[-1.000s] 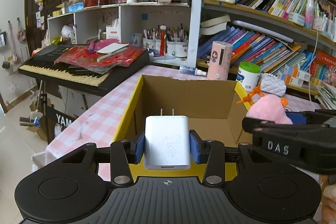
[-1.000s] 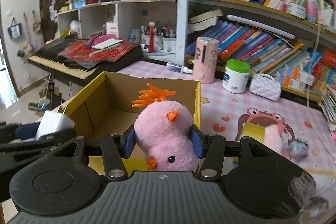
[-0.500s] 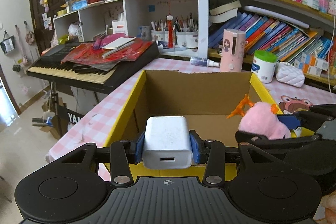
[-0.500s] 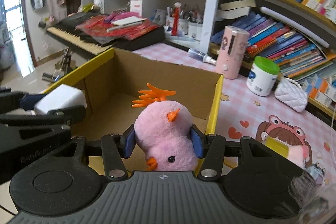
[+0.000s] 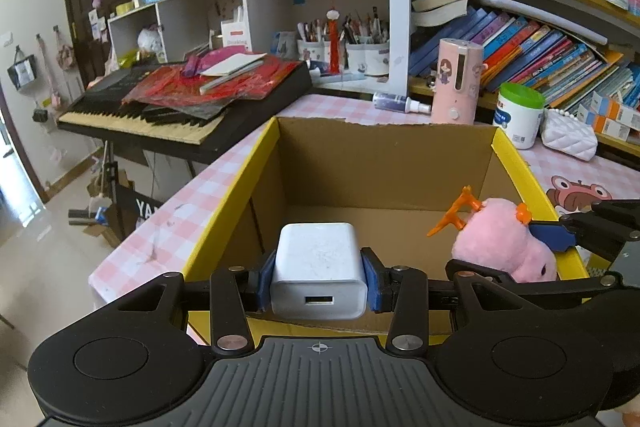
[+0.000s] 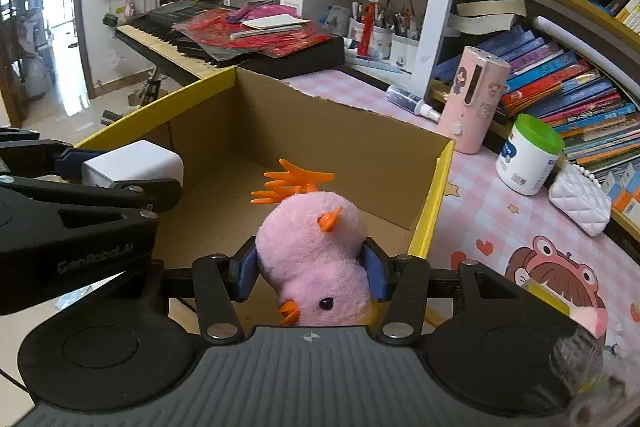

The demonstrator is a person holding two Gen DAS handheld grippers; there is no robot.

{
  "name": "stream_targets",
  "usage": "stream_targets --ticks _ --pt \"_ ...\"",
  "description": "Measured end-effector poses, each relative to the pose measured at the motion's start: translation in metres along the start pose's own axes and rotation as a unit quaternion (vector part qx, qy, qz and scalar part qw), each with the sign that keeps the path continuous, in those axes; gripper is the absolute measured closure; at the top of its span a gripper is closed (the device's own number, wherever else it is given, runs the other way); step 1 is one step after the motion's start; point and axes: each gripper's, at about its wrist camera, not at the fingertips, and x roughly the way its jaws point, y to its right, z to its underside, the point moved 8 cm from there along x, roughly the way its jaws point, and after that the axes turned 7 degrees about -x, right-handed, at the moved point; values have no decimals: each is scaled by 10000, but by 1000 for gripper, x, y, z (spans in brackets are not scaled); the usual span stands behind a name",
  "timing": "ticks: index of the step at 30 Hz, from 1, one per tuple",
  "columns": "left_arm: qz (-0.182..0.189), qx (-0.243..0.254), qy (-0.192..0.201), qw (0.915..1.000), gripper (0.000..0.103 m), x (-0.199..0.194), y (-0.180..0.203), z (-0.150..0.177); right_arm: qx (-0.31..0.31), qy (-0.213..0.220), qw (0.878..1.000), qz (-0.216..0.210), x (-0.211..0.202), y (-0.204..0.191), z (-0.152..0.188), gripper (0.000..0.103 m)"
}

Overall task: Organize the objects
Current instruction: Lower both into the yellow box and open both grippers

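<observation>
Cardboard, brown inside and yellow along its rims, forms the open box (image 5: 384, 163) on the pink checked bench (image 5: 208, 195). Both claws hang over its near end, pointing down into it.

The left claw (image 5: 319, 277) pinches a white charger (image 5: 318, 269) between its blue pads, one pad pressed on each side. The charger's USB port faces the camera, and the block sits above the box's near left part, clear of the floor of the box. In the right wrist view the same charger (image 6: 132, 163) shows at the left, gripped by the left claw (image 6: 120, 167) over the left wall of the box (image 6: 320, 131).

The right claw (image 6: 312, 269) pinches a pink plush chick (image 6: 314, 259) by its body, the pads sunk into the fluff on both sides. The chick hangs upside down: orange feet point away towards the far wall, while the beak and a black eye lie near the camera. It is above the box's near right part, just inside the yellow right rim. From the left wrist view, the chick (image 5: 500, 247) and right claw (image 5: 532, 251) appear at the right, beside the right wall.

Behind the box stand a pink cylinder (image 5: 458, 81), a green-lidded jar (image 5: 518, 115), and a white quilted purse (image 5: 570, 139). A keyboard (image 5: 160, 111) sits to the left, past the bench edge.
</observation>
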Motion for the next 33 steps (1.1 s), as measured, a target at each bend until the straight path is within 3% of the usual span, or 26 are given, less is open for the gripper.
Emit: stream_targets --ticks 9,12,16,24,33 --pt "-26 -6 78 10000 58 -1 3 -2 -5 16 9999 -124 2 1 -2 53" --pt "-5 3 158 9999 47 -4 6 -4 -16 18 9999 -145 2 1 -2 53" --pt "-20 -32 248 9997 45 -6 6 -6 14 64 9999 -135 1 2 -3 48" --pt "-50 -182 499 9986 37 -20 1 -11 118 246 9996 81 -12 6 -5 39" --pt "20 -252 757 9968 30 -45 -14 -13 342 548 9958 652 -48 6 -10 25"
